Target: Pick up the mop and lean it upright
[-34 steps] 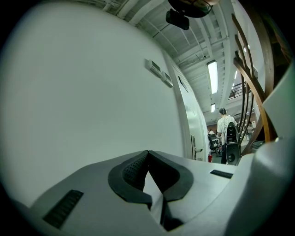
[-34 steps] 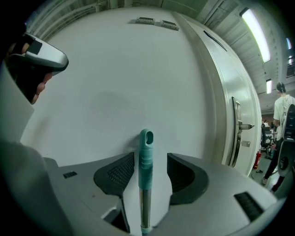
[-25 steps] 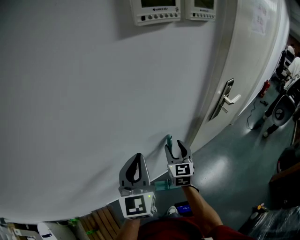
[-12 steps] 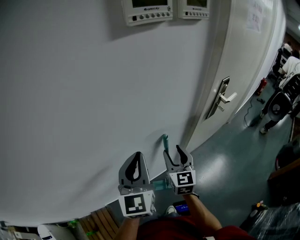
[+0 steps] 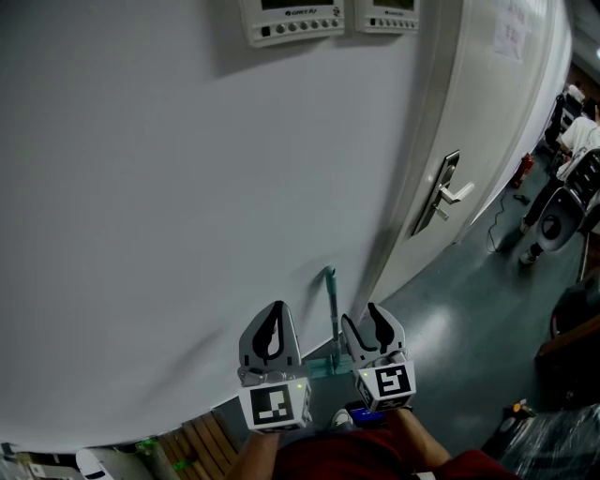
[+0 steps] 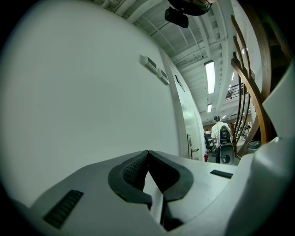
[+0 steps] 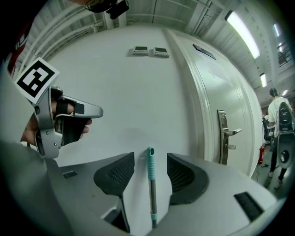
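The mop shows only as its handle (image 5: 332, 314), a grey shaft with a teal grip on top, standing upright against the white wall (image 5: 169, 206). In the right gripper view the handle (image 7: 151, 184) rises between the two jaws without touching either pad. My right gripper (image 5: 367, 325) is open and sits just right of the shaft, nearer to me than the grip. My left gripper (image 5: 272, 330) is shut and empty, left of the handle; its closed jaws (image 6: 147, 156) face the bare wall. The mop head is hidden.
A white door with a metal lever handle (image 5: 452, 195) is right of the mop. Two control panels (image 5: 292, 17) hang high on the wall. Wooden slats (image 5: 202, 439) lie at bottom left. A seated person and office chairs (image 5: 562, 211) are far right on the grey floor.
My right gripper has drawn back toward me and slightly right, away from the teal grip. The handle stays against the wall. The left gripper has barely moved.
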`<state>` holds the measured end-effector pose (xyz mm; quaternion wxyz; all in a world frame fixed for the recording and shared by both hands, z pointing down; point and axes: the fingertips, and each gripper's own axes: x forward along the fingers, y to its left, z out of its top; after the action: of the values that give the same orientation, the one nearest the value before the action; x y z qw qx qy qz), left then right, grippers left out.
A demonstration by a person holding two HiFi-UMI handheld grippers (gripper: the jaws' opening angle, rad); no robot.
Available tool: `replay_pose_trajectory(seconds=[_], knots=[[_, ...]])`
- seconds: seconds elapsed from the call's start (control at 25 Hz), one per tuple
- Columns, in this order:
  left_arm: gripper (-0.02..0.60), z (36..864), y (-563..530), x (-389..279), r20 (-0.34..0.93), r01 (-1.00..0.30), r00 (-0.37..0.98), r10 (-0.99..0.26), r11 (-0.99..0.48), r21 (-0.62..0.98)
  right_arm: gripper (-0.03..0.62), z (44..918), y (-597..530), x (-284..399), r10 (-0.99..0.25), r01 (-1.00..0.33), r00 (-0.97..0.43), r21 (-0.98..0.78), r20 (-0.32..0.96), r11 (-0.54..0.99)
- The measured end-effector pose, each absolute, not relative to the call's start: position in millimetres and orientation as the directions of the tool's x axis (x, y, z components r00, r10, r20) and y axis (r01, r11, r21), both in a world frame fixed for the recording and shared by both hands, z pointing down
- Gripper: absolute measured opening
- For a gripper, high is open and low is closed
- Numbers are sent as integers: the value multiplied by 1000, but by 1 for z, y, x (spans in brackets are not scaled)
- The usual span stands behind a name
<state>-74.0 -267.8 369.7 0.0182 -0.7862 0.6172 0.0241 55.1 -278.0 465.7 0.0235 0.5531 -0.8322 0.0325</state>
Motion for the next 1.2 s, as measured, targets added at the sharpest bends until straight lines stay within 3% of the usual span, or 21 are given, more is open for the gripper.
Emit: replay_pose_trajectory(seconds=[0.56,1.04,1.2], knots=[[14,376,-267,-76,-40,-973,229,-972,-229,-15,213,449,-268,55,-920,-922,-387,-4,58,388],[14,378,-266,-70,-41,-968,250,-967,-250,-5,57,401,-254,64,-926,-927,-373,-26,-56,374],[14,376,-263,-67,-53,-965,261,-964,-262,2,31,392,-250,65,-930,-930,-365,-28,-44,366]])
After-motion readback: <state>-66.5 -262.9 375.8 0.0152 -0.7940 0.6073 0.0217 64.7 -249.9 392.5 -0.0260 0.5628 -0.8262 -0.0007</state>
